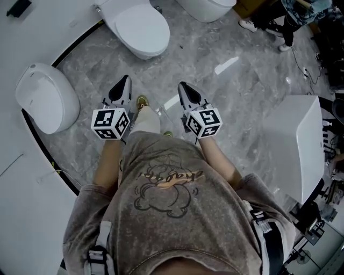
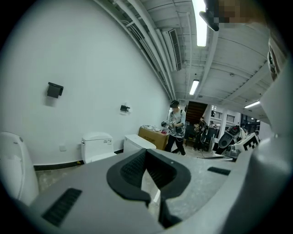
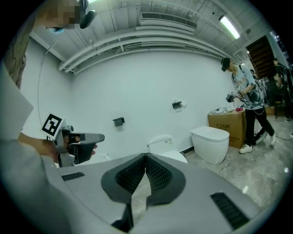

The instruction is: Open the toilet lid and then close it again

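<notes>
Toilet (image 1: 137, 29), lid down, ahead of left tool (image 1: 126, 80), right tool (image 1: 183, 85), both closed

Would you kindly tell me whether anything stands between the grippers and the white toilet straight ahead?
Nothing visible does. Only bare grey marble floor separates the shut left gripper and right gripper from the white ceramic toilet, whose lid is closed.

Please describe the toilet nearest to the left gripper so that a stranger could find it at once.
Find the curved black edge of the grey marble floor. The toilet stands by that edge at the head view's far left, egg-shaped and level with the left gripper. Its two neighbours stand farther ahead, at the picture's top.
</notes>
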Motion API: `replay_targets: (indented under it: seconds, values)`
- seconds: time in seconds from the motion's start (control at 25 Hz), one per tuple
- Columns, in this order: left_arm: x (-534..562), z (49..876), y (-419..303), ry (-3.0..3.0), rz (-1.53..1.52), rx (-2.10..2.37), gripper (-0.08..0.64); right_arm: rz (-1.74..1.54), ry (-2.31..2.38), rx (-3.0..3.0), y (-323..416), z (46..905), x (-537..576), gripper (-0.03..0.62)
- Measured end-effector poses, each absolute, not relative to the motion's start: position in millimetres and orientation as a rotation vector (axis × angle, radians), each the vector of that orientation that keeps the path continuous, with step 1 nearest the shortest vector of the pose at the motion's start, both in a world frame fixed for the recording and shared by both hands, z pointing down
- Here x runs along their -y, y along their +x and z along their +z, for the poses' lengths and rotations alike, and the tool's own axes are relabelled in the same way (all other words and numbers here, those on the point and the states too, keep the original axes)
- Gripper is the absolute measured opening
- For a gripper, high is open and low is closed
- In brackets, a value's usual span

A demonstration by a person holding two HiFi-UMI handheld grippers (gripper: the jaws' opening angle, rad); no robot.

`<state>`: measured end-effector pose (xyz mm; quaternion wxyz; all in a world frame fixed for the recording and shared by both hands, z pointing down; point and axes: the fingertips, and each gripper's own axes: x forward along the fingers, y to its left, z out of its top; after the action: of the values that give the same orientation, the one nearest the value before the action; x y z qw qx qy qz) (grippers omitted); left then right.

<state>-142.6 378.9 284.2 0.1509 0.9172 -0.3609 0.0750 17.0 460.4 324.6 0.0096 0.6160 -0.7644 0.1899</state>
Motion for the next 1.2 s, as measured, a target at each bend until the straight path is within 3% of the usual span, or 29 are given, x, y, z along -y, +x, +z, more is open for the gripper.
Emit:
replay_targets:
  seconds: [0.56, 1.2]
  values:
    - [-196.1, 347.8, -97.4, 2.613, 0.289, 0.941, 0.009, 0.636, 1.954, 2.298, 53.2, 379.8, -278.8, 0.028]
    - [-98.1, 581.5, -53.6, 2.453, 0.443, 0.934, 0.009, 0.842, 1.822, 2.197, 86.6, 602.8, -162.3, 0.028]
